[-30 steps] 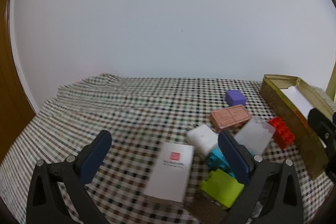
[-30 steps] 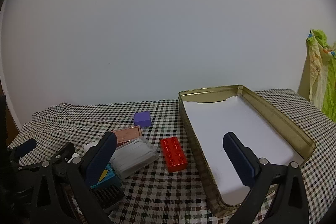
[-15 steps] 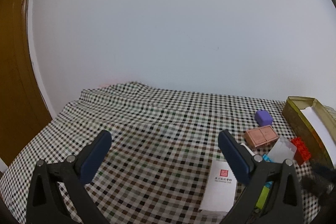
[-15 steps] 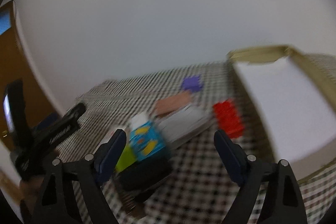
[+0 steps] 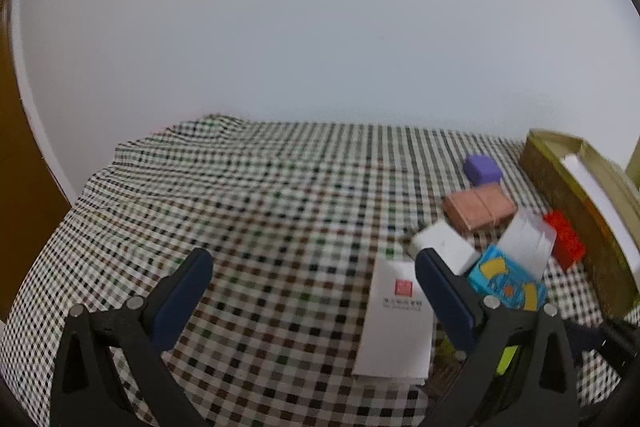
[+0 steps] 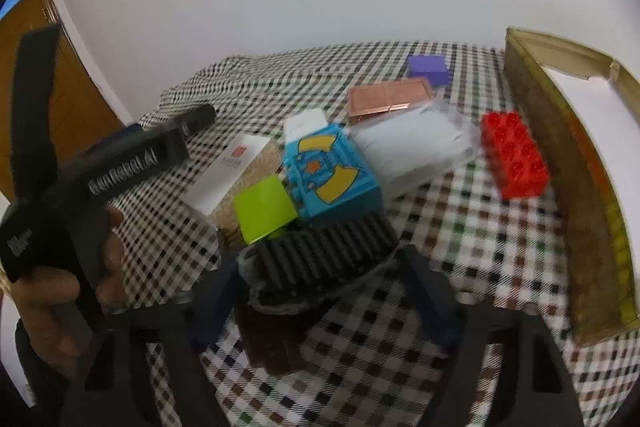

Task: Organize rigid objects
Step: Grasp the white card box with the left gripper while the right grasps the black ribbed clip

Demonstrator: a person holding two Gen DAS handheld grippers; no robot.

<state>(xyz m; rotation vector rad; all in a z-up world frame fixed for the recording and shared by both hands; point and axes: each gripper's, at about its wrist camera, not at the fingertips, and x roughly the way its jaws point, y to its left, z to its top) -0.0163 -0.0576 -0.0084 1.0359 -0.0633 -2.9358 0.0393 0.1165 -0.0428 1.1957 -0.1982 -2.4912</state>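
Step in hand (judged): approach for the first pick, w/ nothing yet gripped. Right claw [image 6: 320, 291] is spread wide, its fingers either side of the black ribbed block [image 6: 320, 259] at the near end of the pile; whether the pads touch it cannot be told, as the frame is blurred. Left claw [image 5: 308, 291] is also spread wide and empty, above the checked cloth [image 5: 240, 211] on the worktop, w/ the white card box [image 5: 396, 315] just beside its right finger.

Next move (judged): close squarely on the ribbed block, lift clear of the neighbours leaning on it, carry it right to the gold tin tray [image 6: 560, 163]. The tray has a white liner and appears empty.

Materials and shapes:
- Ribbed block: dark, grooved top, partly in a clear wrap; ribs should give grip.
- Blue toy brick [image 6: 332, 171]: glossy plastic, yellow arrows and an orange star printed on top, resting against the ribbed block.
- Lime-green block [image 6: 264, 215]: smooth, matte, touching the blue brick.
- Red stud brick [image 6: 514, 165]: hard plastic, near the tray wall.
- Clear plastic case [image 6: 416, 151]: translucent, slippery-looking.
- Copper-pink flat box [image 6: 390, 99] and purple cube [image 6: 428, 69]: farthest back.
- White block [image 6: 304, 123]: rounded edges, behind the blue brick.
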